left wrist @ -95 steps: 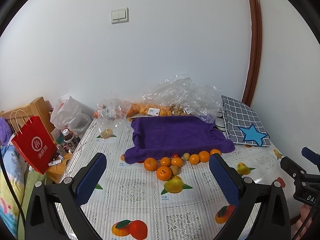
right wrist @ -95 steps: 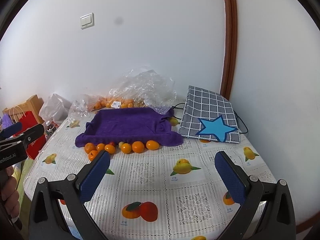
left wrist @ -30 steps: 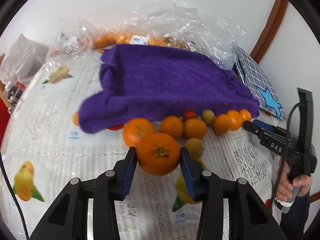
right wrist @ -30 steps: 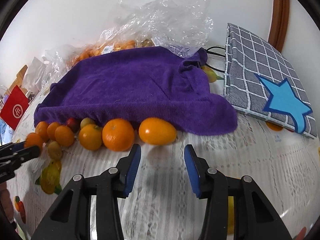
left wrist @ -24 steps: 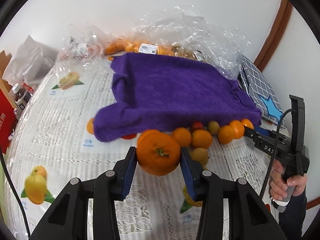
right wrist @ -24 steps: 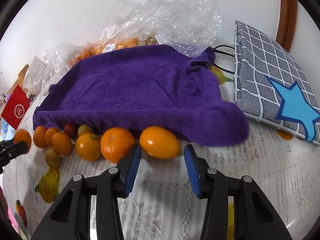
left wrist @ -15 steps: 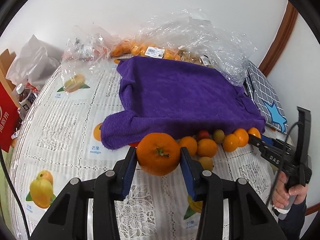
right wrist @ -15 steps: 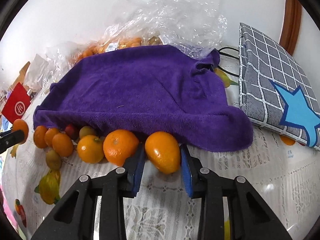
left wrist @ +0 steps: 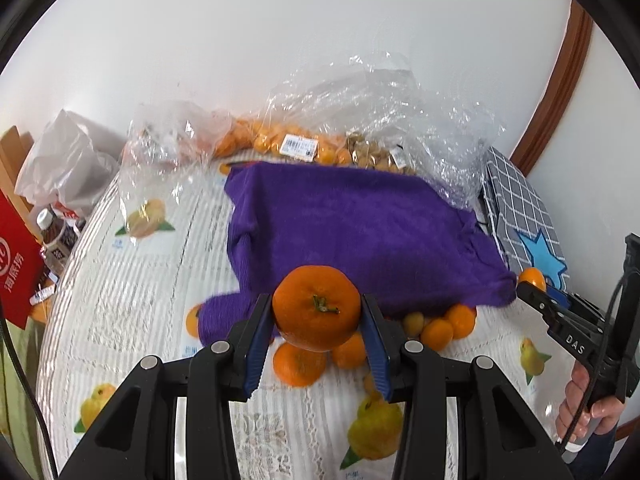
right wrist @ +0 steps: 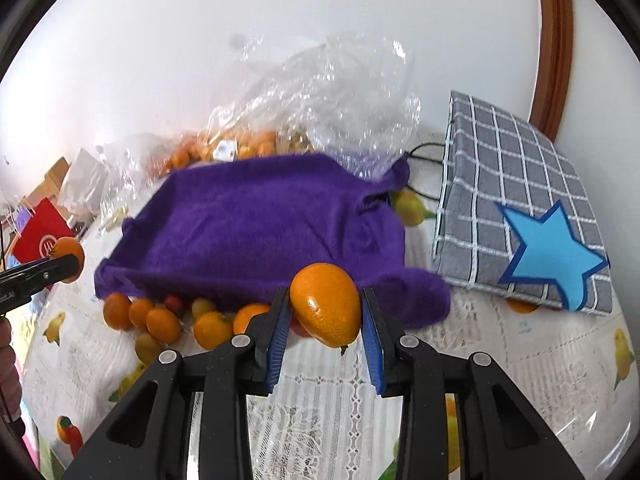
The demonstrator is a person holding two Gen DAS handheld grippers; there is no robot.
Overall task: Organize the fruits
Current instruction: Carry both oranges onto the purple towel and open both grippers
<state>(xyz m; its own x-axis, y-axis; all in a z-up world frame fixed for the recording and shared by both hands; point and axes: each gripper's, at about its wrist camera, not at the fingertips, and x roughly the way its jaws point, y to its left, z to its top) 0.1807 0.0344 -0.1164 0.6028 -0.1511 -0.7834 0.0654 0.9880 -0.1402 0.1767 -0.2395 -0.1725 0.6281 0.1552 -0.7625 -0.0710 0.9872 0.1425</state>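
Jaws clamped both sides: left gripper [left wrist: 317, 320] on round orange [left wrist: 317, 307], right gripper [right wrist: 322, 322] on oval orange [right wrist: 326, 304], both above loose fruit [right wrist: 160, 322] beside purple towel [right wrist: 256, 224].

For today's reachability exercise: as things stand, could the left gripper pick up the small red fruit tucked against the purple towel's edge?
Probably not yet. The left gripper is already shut on a round orange, and the red fruit sits hemmed in by other oranges under the purple towel edge.
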